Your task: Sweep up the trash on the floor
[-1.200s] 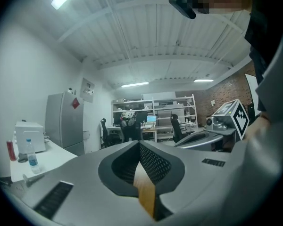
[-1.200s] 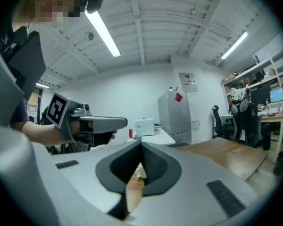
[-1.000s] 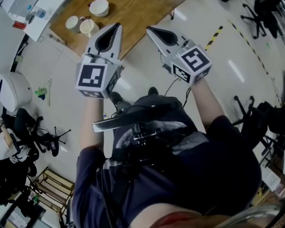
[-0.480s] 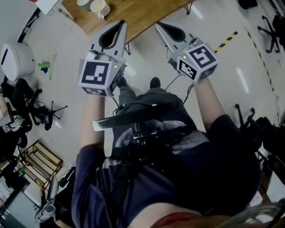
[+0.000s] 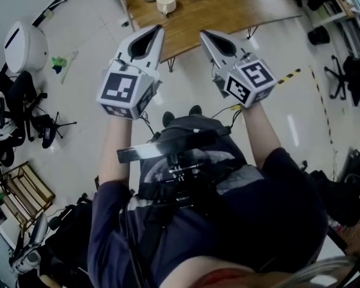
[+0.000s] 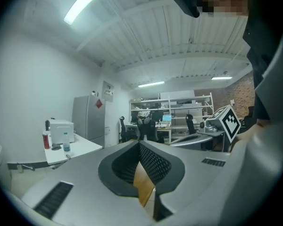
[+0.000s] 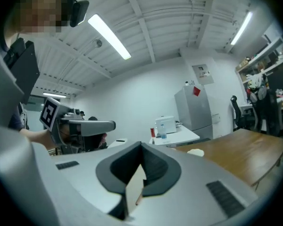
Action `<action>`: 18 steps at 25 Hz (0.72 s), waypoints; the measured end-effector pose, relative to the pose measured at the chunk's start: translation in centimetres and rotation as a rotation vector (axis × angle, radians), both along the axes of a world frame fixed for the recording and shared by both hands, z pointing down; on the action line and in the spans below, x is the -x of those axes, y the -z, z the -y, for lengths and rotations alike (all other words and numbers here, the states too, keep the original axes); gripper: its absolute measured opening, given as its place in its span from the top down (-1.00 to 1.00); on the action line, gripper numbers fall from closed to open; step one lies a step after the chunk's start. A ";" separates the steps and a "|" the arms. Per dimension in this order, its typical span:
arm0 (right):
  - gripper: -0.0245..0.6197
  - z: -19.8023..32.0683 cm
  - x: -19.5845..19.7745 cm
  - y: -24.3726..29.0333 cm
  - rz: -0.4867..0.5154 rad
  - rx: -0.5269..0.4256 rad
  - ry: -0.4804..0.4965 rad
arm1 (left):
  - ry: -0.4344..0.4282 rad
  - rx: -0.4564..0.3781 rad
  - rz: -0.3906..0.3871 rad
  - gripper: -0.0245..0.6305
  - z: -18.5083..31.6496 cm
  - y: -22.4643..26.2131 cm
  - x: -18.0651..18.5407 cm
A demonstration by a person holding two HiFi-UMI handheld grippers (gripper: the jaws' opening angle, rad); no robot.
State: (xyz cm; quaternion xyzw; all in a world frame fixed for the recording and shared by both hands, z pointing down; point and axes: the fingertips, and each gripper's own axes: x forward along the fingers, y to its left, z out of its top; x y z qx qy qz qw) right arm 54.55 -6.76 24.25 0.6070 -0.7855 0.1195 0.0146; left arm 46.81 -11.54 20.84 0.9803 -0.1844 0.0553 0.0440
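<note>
Left tool (image 5: 157, 29) and right tool (image 5: 203, 35) are both hanging clenched, jaws pressed together with nothing between them, and both are pointing toward the wooden tabletop (image 5: 228, 11). Cups (image 5: 166, 0) are sitting at the tabletop's left end. Well to the left of the tabletop, a small green scrap (image 5: 59, 61) is lying on the floor (image 5: 96, 35); it is probably the trash. It is looking thin, light and limp, so it is likely to skid or flutter. Sweeping it with a broom, gripped on the stiff handle, should work better than pinching it. No broom is showing clearly.

No legible text, labels or numbers anywhere.
</note>
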 end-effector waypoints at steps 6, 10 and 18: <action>0.89 0.1 6.1 0.6 -0.051 0.031 -0.021 | -0.009 0.058 -0.078 0.93 0.6 -0.6 6.0; 0.89 -1.2 6.8 -0.1 -0.100 0.096 -0.073 | -0.060 0.112 -0.113 0.93 0.4 -2.3 6.7; 0.89 -5.3 4.4 -1.5 -0.089 0.184 -0.156 | -0.150 0.194 -0.115 0.93 -2.4 -4.1 4.3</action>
